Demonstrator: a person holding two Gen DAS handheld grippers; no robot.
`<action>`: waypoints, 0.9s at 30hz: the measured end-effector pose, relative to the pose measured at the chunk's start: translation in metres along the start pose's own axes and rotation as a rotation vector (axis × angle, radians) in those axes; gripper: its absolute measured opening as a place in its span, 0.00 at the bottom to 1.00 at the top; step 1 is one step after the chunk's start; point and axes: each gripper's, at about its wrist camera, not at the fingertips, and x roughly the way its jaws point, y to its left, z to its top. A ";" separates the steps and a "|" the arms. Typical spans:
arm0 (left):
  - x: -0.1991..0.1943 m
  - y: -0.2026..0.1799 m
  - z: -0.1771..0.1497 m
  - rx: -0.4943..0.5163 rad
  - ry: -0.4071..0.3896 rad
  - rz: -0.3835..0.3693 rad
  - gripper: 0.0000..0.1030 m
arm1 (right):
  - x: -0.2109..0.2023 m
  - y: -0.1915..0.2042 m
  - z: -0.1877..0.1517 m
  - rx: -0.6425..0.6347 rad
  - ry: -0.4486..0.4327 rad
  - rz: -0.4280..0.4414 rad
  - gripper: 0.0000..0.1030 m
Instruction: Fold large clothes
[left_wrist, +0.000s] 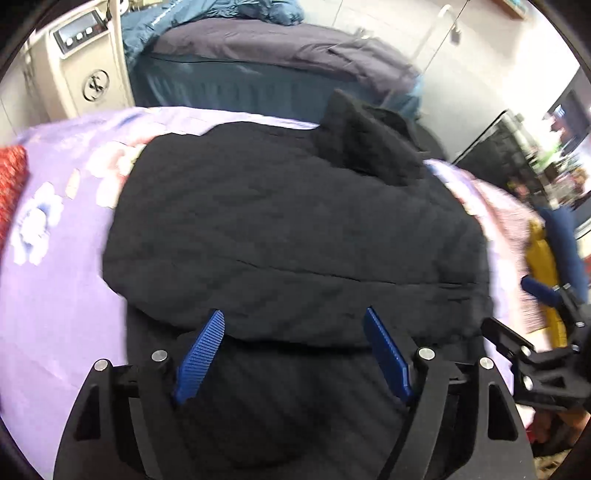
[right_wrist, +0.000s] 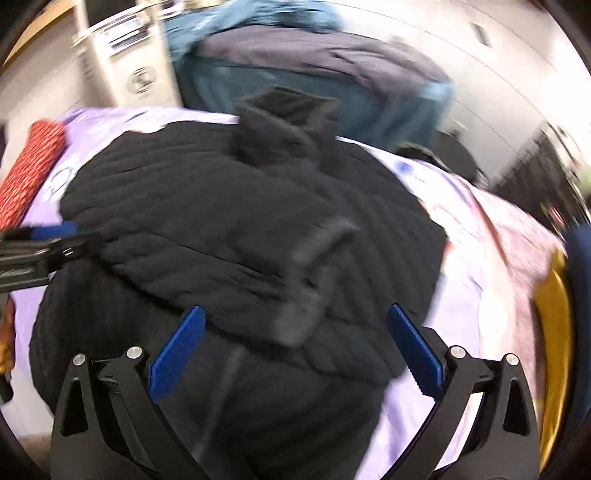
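The black quilted jacket (left_wrist: 288, 229) lies spread on the lilac flowered sheet (left_wrist: 55, 280) of the bed in front of me, one layer already doubled over another, with its dark collar (left_wrist: 369, 144) bunched up at the far edge. From the left wrist view I see my left hand-held gripper (left_wrist: 293, 332) pointing steeply down over the near part of the jacket, its blue pads (left_wrist: 201, 350) standing well apart with nothing pinched between them; the fold's near edge runs across just under the tips. My right hand-held gripper (right_wrist: 295, 328) is likewise spread wide above the jacket, its pads (right_wrist: 177, 354) clear of the cloth as far as I can tell, though that view is badly smeared. A greyish cuff or strap (right_wrist: 314, 280) lies on the jacket between the right gripper's fingers. In the right wrist view the left gripper shows at the left edge, over the jacket's side; in the left wrist view the right gripper shows at the right edge, near something yellow (left_wrist: 543, 280) and something dark blue (left_wrist: 565, 251) on the bed. A red patterned cloth (left_wrist: 11, 177) sits at the far left of the sheet. Beyond the bed stands another bed with a dark grey cover (left_wrist: 266, 48) and a blue bundle (left_wrist: 207, 14) on it, beside a beige appliance (left_wrist: 85, 66) with buttons.
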 end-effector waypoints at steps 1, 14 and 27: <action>0.005 0.001 0.004 0.011 0.014 0.029 0.73 | 0.008 0.008 0.006 -0.028 0.012 0.019 0.95; 0.064 0.004 0.020 0.076 0.165 0.143 0.80 | 0.126 -0.042 0.001 0.275 0.363 0.094 0.95; 0.104 0.010 0.014 0.123 0.134 0.135 0.94 | 0.158 -0.030 0.006 0.224 0.394 0.052 0.96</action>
